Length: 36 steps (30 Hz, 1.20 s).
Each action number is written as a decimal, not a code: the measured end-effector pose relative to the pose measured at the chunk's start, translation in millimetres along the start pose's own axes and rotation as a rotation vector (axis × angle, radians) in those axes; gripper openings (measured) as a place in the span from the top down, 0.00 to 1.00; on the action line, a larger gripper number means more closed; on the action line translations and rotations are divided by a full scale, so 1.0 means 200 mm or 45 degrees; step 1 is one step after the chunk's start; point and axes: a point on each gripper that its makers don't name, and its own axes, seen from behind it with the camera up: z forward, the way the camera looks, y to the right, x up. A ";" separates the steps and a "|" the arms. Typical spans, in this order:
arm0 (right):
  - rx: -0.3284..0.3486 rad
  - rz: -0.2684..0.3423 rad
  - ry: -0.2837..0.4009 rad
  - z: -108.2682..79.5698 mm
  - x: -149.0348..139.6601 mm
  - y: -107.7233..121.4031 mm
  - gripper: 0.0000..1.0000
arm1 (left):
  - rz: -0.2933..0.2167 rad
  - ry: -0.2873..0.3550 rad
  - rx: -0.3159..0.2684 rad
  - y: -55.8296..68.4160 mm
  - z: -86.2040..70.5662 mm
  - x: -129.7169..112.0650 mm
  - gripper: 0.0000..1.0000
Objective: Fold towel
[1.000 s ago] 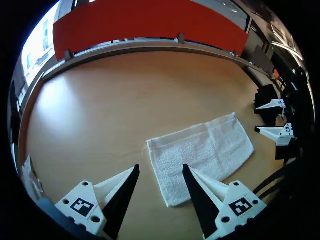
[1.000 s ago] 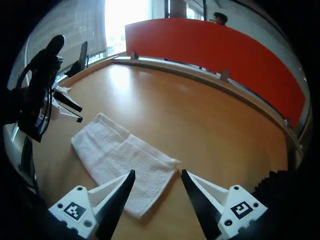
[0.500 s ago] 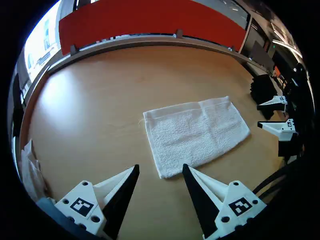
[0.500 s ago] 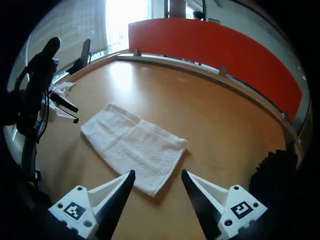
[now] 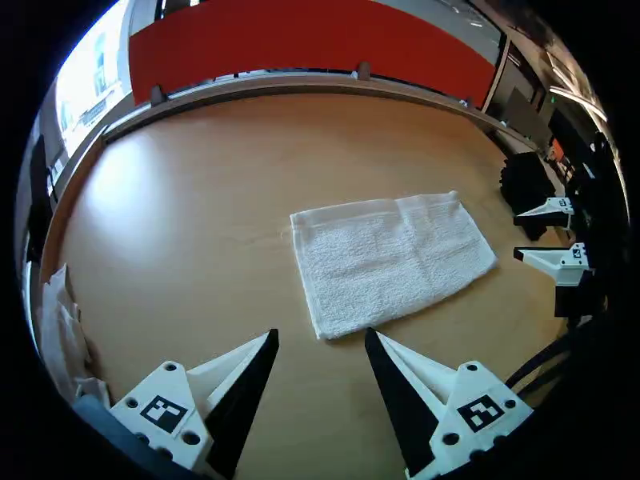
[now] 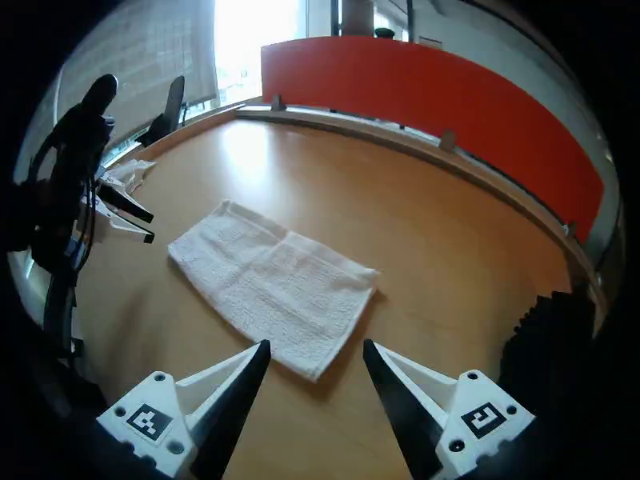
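A white towel [image 5: 388,260] lies folded flat on the wooden table [image 5: 200,200]. My left gripper [image 5: 320,360] hovers open just short of the towel's near edge, nothing between its fingers. Across the towel, at the right of the left gripper view, the right gripper [image 5: 552,236] shows open. In the right gripper view the same towel [image 6: 272,280] lies ahead of my open right gripper [image 6: 316,368], whose fingertips stop short of its near corner. The left gripper [image 6: 132,220] appears at the left of that view, open, held in a dark-gloved hand.
A red divider panel [image 5: 320,40] runs along the table's far edge [image 6: 448,88]. A crumpled white cloth [image 5: 60,336] lies at the table's left edge [image 6: 132,170]. A dark object [image 5: 524,180] sits at the right, beyond the right gripper. Chairs [image 6: 168,112] stand by the window.
Both grippers have drawn back from the towel: a second ago their fingertips were over its edges, now they stand clear of it. The towel lies still, folded.
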 end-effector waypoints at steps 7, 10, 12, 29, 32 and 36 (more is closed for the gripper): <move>0.022 -0.037 -0.013 0.02 -0.01 -0.01 0.11 | -0.038 0.014 0.037 -0.03 -0.05 -0.03 0.21; 0.032 -0.053 -0.021 0.03 -0.02 -0.01 0.11 | -0.056 0.020 0.052 -0.05 -0.07 -0.05 0.21; 0.037 -0.063 -0.027 0.03 -0.02 -0.01 0.11 | -0.068 0.024 0.061 -0.06 -0.09 -0.06 0.21; 0.067 -0.129 -0.103 0.12 -0.13 0.00 0.11 | -0.121 0.030 0.122 -0.14 -0.20 -0.15 0.21; 0.072 -0.137 -0.120 0.13 -0.16 0.00 0.11 | -0.137 0.025 0.128 -0.15 -0.22 -0.18 0.21; 0.081 -0.146 -0.141 0.14 -0.19 0.01 0.11 | -0.151 0.019 0.135 -0.16 -0.24 -0.21 0.21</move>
